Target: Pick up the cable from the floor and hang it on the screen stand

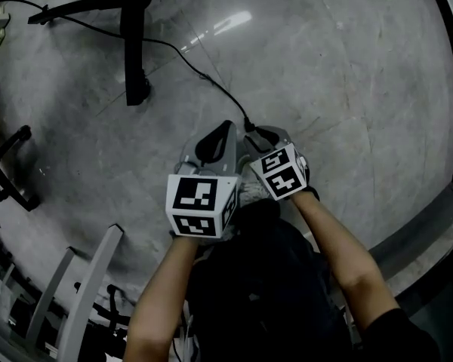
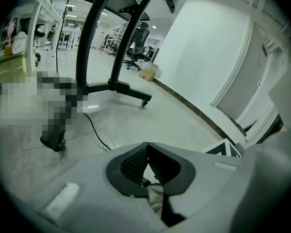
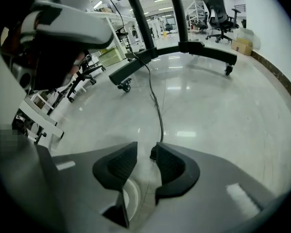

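Left tool [image 2: 147, 145] closed; right tool [image 3: 145, 147] parted beside cable [image 3: 158, 111] end; stand base [image 3: 206, 51] beyond.

The cable [image 3: 158, 108] crosses the floor, its near end half hidden behind a jaw of the right claw [image 3: 146, 149]; the screen stand [image 3: 208, 51] is cut off by the top edge; only its legs and lower posts show.

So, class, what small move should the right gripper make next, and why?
Probably lower the right gripper forward until its open jaws straddle the loose end of the cable, then close. That end lies on the floor just beyond the jaw tips, not yet gripped.
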Motion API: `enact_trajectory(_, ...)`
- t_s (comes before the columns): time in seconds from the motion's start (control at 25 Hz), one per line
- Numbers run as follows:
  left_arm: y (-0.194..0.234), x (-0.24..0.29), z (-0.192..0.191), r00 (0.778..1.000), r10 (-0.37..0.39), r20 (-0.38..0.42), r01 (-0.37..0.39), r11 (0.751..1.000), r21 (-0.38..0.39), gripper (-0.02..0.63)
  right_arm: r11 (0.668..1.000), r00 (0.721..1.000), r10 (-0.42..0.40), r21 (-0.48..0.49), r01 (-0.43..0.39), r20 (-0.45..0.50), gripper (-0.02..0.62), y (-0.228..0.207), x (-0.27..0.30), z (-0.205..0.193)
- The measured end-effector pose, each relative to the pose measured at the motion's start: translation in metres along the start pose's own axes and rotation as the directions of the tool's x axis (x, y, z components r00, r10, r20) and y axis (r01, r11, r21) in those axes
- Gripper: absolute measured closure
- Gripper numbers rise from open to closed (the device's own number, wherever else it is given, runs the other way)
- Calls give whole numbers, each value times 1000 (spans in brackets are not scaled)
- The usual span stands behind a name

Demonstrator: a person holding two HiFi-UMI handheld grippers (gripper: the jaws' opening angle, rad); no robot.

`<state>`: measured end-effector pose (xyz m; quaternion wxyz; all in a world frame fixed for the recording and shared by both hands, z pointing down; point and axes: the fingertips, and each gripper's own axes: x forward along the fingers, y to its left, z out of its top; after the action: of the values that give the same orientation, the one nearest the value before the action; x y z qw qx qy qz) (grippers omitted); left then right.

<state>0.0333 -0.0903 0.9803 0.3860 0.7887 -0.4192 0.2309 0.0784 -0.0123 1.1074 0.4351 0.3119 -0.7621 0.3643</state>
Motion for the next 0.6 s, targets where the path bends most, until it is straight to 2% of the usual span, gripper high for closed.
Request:
enact_trajectory(0.28,23,13,-25,1000,5,-8,-5,1000,0,598,1000,999,-29,1,29,-34,412,-12,45,-16)
enact_trajectory(0.48,29,16,-31,1000,4,-3,-4,1000,-6,598,999,997,-31,-10,31,-75,410,-13,67,-23)
enact_trajectory(0.56,29,15,-32,1000,1,2,-1,1000,-9,597,998,994,-59,-23,57,-92,411,-16,73,-28)
enact_trajectory(0.6,30,15,-32,1000,1,4,-1,1000,-11,598,997,992,-80,-32,77,-96,434,-19,75,-29)
